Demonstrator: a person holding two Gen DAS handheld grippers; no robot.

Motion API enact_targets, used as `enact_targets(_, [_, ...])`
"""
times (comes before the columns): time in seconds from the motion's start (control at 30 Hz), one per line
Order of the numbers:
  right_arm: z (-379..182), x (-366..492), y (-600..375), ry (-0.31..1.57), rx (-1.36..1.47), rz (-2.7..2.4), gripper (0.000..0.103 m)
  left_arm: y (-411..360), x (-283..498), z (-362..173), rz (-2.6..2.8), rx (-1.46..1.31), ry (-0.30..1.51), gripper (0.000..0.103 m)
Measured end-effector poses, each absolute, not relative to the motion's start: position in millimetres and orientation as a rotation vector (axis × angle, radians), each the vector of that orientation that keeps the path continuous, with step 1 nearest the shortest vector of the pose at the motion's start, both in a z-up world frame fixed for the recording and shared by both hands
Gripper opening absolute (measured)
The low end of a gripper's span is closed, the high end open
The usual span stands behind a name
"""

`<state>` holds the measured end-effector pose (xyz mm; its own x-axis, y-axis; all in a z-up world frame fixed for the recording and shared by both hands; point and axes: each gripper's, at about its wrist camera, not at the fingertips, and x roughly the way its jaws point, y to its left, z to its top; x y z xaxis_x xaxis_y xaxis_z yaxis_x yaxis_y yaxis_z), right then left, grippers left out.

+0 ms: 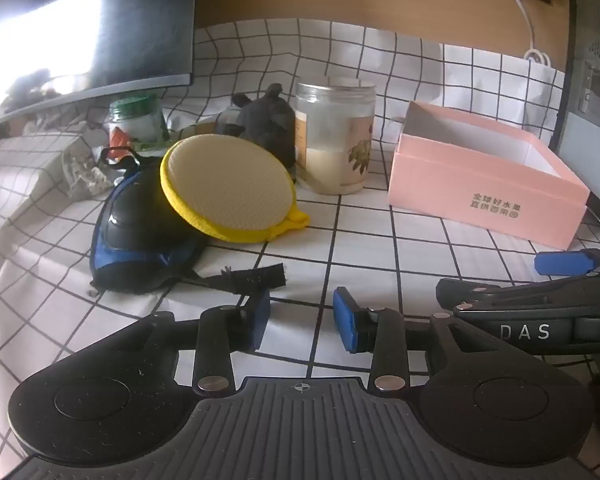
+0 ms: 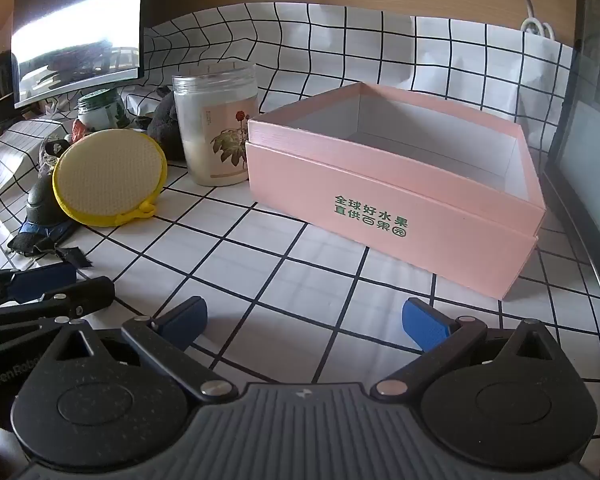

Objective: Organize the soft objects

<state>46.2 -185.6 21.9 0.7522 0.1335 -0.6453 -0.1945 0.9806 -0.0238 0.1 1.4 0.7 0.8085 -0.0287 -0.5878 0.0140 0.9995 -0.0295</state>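
Observation:
A round yellow sponge pad (image 1: 230, 188) leans on a black and blue knee pad (image 1: 140, 236) with a black strap (image 1: 252, 276). A dark plush toy (image 1: 270, 124) sits behind them. An open, empty pink box (image 1: 484, 188) stands to the right; it also shows in the right wrist view (image 2: 388, 200). My left gripper (image 1: 300, 320) is open and empty, just in front of the strap. My right gripper (image 2: 304, 320) is open wide and empty, in front of the pink box. The sponge pad (image 2: 108, 178) and knee pad (image 2: 44, 212) also show in the right wrist view.
A clear jar (image 1: 336, 136) with white contents stands between the plush toy and the box. A green-lidded jar (image 1: 136, 120) and crumpled cloth (image 1: 80, 168) lie at the back left. A monitor (image 1: 88, 36) stands behind. The checkered tablecloth (image 1: 380, 248) covers the table.

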Motion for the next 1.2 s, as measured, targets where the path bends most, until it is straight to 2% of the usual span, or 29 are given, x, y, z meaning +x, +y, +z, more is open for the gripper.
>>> enact_targets(1.2, [22.5,46.1,-186.2,0.697,-0.091,0.18,0.103,0.0,-2.0,1.2,-0.02,-0.012,0.623,0.039])
